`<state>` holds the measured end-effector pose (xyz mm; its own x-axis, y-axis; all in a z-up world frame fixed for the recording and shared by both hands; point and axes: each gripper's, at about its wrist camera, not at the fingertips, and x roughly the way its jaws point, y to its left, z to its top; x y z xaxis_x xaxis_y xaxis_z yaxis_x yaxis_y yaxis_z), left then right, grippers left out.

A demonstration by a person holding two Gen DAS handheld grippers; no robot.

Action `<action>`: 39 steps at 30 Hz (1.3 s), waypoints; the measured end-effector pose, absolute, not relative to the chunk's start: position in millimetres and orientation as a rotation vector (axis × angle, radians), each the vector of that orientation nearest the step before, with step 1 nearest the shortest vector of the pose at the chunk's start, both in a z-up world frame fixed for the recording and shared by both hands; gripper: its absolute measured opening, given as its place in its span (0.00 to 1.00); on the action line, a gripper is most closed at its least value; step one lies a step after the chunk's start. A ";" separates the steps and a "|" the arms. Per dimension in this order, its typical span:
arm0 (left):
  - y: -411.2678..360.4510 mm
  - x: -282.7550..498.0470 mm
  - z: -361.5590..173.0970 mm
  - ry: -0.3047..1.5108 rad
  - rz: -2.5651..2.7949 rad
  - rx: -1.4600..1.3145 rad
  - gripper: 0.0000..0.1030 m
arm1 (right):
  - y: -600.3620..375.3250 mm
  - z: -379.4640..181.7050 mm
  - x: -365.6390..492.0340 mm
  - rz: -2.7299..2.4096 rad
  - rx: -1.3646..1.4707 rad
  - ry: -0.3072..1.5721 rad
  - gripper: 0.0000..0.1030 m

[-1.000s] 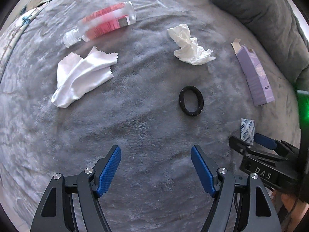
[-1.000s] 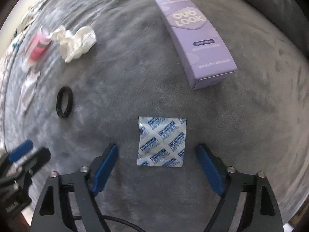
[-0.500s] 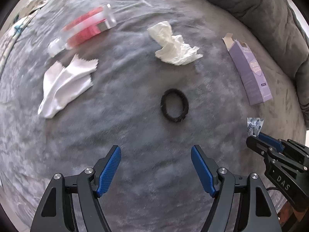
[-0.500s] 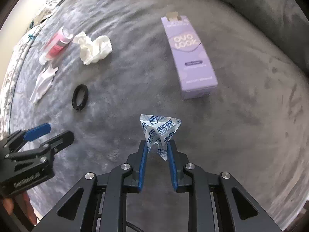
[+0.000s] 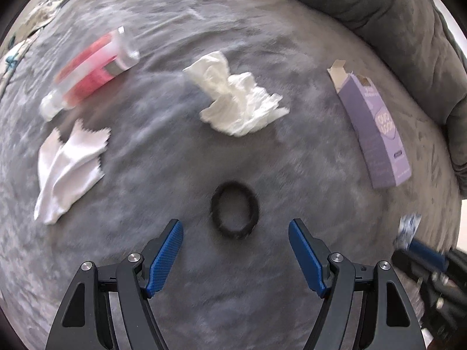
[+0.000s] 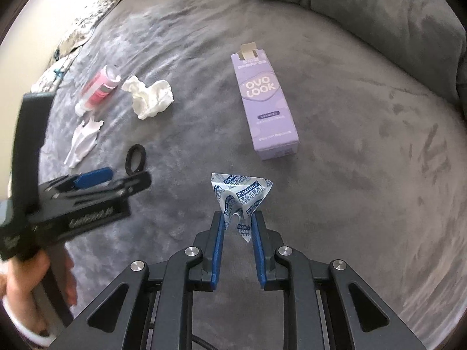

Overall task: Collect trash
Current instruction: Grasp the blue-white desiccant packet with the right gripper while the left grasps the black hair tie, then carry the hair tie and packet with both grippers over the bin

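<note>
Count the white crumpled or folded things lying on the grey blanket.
2: a crumpled white paper tissue mid-blanket, and a folded white zigzag-edged cloth left of it, beside the pink plastic bottle.

The right gripper point(image 6: 238, 227) is pointing steeply down, its blue fingers point(image 6: 219, 242) pinching a crumpled sachet point(image 6: 240, 197) after closing on it. The left gripper point(image 5: 235, 233) is also aiming steeply down, its fingers point(image 5: 165, 258) standing wide apart and gripping nothing. A hand point(image 6: 35, 280) is gripping the left gripper's handle.
</note>
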<state>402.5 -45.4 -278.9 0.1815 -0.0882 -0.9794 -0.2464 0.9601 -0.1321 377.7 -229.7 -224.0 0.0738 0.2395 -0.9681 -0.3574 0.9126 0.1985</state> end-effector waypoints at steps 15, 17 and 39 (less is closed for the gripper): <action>-23.9 419.9 -289.7 1.376 0.101 -0.384 0.08 | -213.9 -231.3 382.3 0.473 -0.075 1.441 0.18; -19.8 415.2 -285.7 1.352 0.089 -0.394 0.08 | -211.3 -228.7 382.5 0.480 -0.074 1.437 0.18; 133.1 170.4 -158.7 1.074 0.358 -0.561 0.08 | -59.7 -163.8 273.3 0.765 -0.253 1.341 0.18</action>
